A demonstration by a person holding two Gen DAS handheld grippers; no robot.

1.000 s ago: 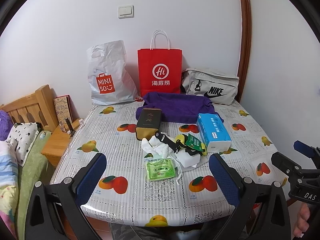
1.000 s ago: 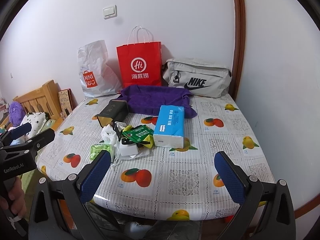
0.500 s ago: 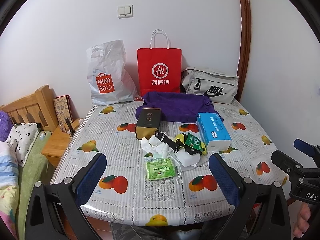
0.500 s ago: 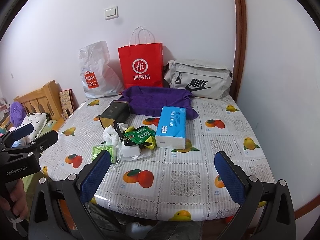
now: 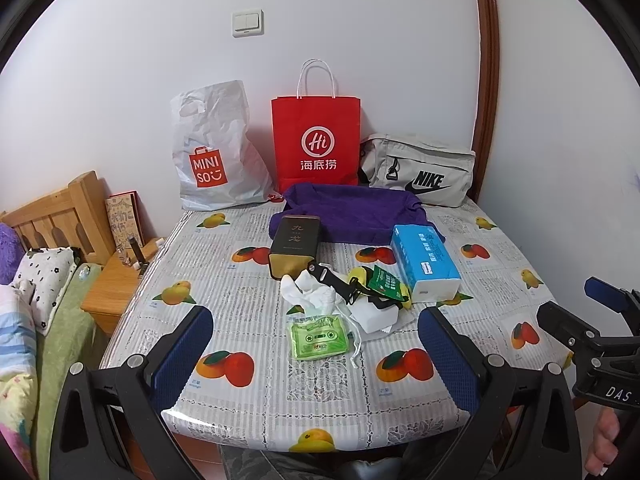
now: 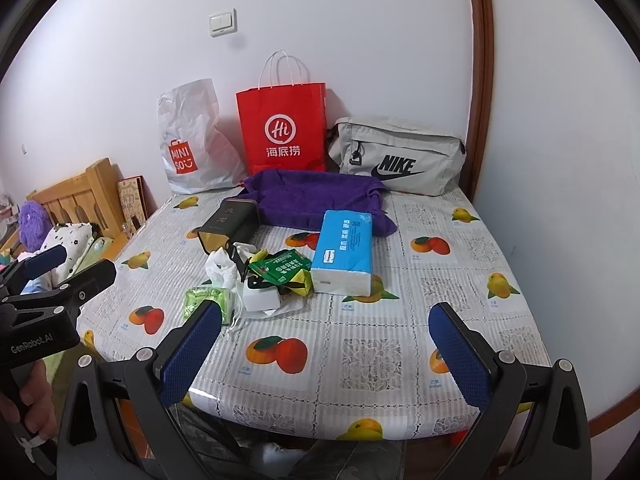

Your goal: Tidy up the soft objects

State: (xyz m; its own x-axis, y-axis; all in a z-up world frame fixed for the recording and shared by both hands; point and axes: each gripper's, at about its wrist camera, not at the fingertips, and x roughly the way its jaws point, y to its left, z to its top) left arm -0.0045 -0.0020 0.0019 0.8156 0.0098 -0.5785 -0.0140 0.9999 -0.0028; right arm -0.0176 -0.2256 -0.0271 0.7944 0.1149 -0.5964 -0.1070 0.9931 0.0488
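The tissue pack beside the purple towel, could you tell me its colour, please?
Light blue with white ends; the tissue pack shows best in the right wrist view.

A rectangular table under a glossy fruit-print tablecloth (image 5: 248, 300) is standing against the white wall. At its far edge a red paper bag (image 5: 316, 140) is leaning upright between a white plastic bag (image 5: 212, 152) and a grey fabric pouch (image 5: 420, 172). Left of the table, a wooden nightstand (image 5: 116, 276) is sitting.

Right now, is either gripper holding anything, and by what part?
Nothing is held. The left gripper and right gripper are both open, empty, above the near table edge, short of the clutter.
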